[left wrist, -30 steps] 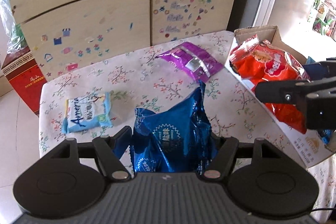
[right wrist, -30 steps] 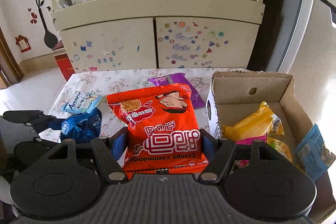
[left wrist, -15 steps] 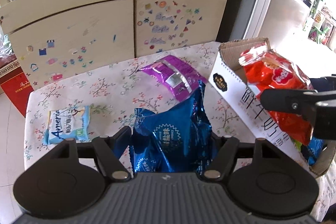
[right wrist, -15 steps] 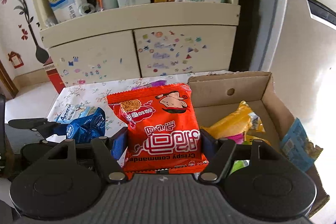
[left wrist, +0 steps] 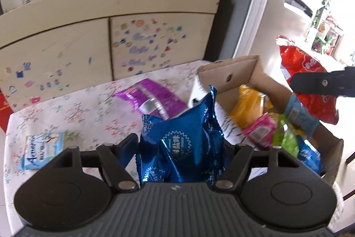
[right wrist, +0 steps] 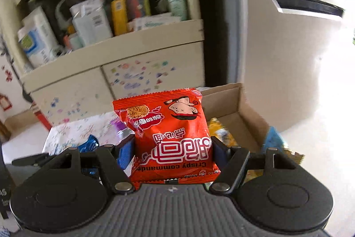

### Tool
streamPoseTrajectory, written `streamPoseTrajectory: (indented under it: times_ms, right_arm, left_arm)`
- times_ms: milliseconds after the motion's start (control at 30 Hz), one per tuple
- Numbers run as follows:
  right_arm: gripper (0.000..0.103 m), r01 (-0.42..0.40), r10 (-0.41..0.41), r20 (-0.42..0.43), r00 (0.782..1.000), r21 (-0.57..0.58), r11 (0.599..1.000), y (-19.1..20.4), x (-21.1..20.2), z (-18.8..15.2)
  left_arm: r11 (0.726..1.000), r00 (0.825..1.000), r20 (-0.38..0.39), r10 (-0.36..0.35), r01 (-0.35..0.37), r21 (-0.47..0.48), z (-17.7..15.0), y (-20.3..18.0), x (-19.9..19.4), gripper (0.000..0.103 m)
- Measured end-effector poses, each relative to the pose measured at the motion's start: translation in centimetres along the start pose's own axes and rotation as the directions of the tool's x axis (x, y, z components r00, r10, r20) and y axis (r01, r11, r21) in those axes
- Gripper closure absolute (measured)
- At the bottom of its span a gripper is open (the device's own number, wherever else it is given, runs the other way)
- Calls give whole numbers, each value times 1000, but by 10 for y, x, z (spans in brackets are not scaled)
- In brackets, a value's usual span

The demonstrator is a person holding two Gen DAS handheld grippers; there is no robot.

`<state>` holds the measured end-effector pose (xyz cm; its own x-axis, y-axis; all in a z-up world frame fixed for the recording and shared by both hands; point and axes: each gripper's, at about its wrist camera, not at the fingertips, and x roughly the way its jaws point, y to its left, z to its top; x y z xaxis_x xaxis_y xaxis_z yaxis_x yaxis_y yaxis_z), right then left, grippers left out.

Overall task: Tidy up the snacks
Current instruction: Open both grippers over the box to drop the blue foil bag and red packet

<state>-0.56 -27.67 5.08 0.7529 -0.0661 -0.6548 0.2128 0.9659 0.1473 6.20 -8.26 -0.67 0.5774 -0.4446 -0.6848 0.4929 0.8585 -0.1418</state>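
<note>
While the left gripper [left wrist: 180, 143] clamps a crinkled, shiny blue foil snack bag [left wrist: 182, 139] between its two black fingers, the bag stands upright in front of the camera, lifted off the floral-patterned tablecloth [left wrist: 88, 112]. Its upper corner overlaps the near wall of an open brown cardboard box [left wrist: 233, 74] that sits on the right side of the table. Inside that box lie several packets: an orange-yellow one [left wrist: 246, 106], a pink one [left wrist: 259, 132], a green one [left wrist: 286, 139] and a light blue one [left wrist: 299, 114] leaning on the far wall. On the cloth behind the blue bag lies a purple foil packet with a silver stripe [left wrist: 150, 97], and well to the left rests a small pale blue and white flat packet [left wrist: 42, 150].

Over on the other side, the right gripper [right wrist: 173, 150] squeezes a red-orange plastic noodle-snack packet with white lettering [right wrist: 168, 132], its fingers closed against the packet's two side edges. In the left wrist view this red packet [left wrist: 308, 79] hangs in the air above the far side of the box, with one black finger [left wrist: 321, 83] across it. In the right wrist view the box [right wrist: 230, 99] shows behind and to the right of the red packet. Behind the table stands a cream cabinet with coloured stickers on its doors [left wrist: 142, 48], its shelf crowded with boxes and bottles; details there are blurred.
</note>
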Motion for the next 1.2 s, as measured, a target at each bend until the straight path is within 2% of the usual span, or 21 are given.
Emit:
streamPoseTrajectory:
  times_ms: [267, 467, 700, 900, 967, 1033, 1200]
  right_arm:
    - [27, 58, -62, 23, 998, 136, 989, -34, -7, 4]
    - [29, 89, -98, 35, 995, 197, 976, -50, -12, 4]
    - [33, 98, -100, -7, 995, 263, 960, -63, -7, 1]
    - [32, 123, -126, -6, 992, 270, 955, -65, -11, -2]
    - [31, 125, -126, -13, 992, 276, 953, -66, -10, -3]
    - [29, 123, -124, -16, 992, 278, 953, -65, -9, -3]
    - [25, 123, -127, -1, 992, 284, 951, -64, -12, -4]
  left_arm:
    - [997, 996, 42, -79, 78, 21, 11, -27, 1, 30]
    - [990, 988, 57, -144, 143, 22, 21, -45, 7, 29]
    - [982, 981, 44, -187, 186, 30, 27, -70, 29, 28]
    - [978, 976, 64, -208, 205, 46, 32, -84, 45, 23]
    - [972, 970, 71, -234, 232, 28, 33, -84, 45, 11]
    - [968, 966, 71, -249, 249, 3, 34, -84, 43, 5]
    - [967, 962, 97, -254, 252, 29, 39, -90, 30, 3]
